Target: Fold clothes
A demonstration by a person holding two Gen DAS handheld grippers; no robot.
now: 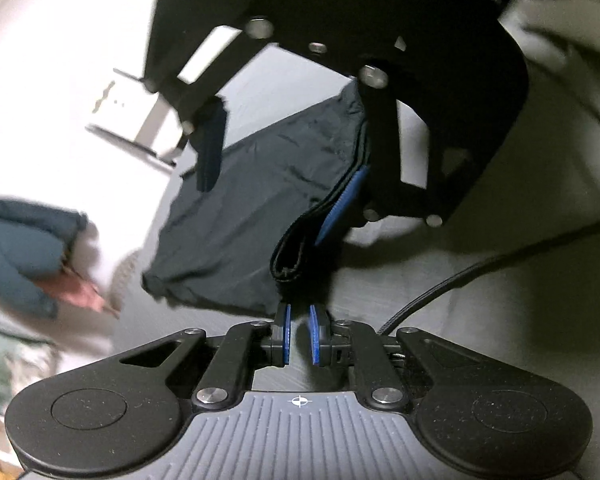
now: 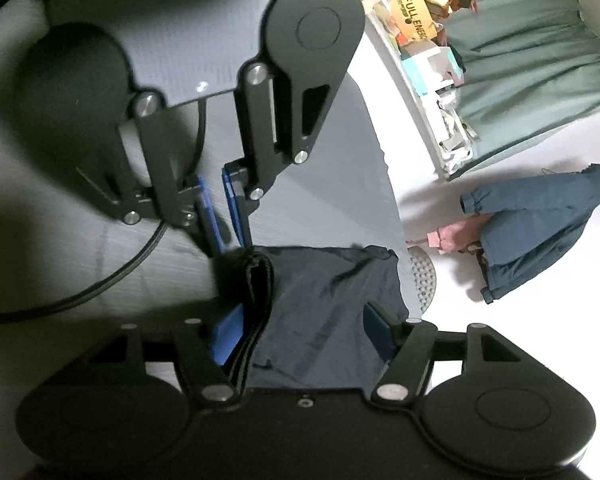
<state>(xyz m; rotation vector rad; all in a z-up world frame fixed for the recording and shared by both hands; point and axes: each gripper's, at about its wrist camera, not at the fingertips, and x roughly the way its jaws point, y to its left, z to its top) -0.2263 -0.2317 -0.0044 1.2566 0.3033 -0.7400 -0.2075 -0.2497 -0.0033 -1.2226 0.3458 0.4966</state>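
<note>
Dark garment folded at the table's edge, my two grippers facing each other over it.

My right gripper [image 2: 304, 332] stands wide apart, its pads straddling the folded dark garment [image 2: 324, 304]; my left gripper [image 1: 299, 334] sits just beyond the waistband end, pads slightly parted, gripping nothing. The garment lies on the grey table [image 2: 332, 168], one side reaching the table's edge, white floor beyond. A black cable [image 2: 100, 284] crosses the tabletop beside the waistband. Blue clothes [image 2: 540, 224] lie on the floor, well apart.
</note>
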